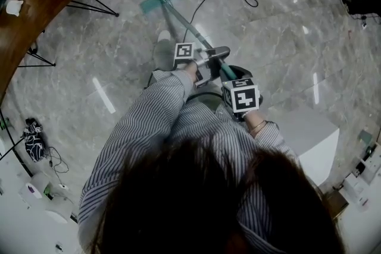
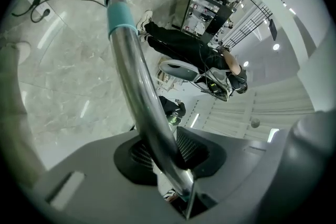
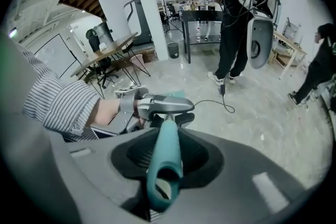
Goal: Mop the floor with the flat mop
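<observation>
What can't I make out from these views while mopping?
- Mop head: small and distant in the head view; the top edge cuts it off beyond the mop pole in the left gripper view. Pad contact with the floor is unclear.
- Floor directly beneath the person: hidden by hair and striped sleeves, head view.

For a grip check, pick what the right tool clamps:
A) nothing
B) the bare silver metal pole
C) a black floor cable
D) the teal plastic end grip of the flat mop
D: the right tool is shut around the teal plastic end grip of the flat mop.
</observation>
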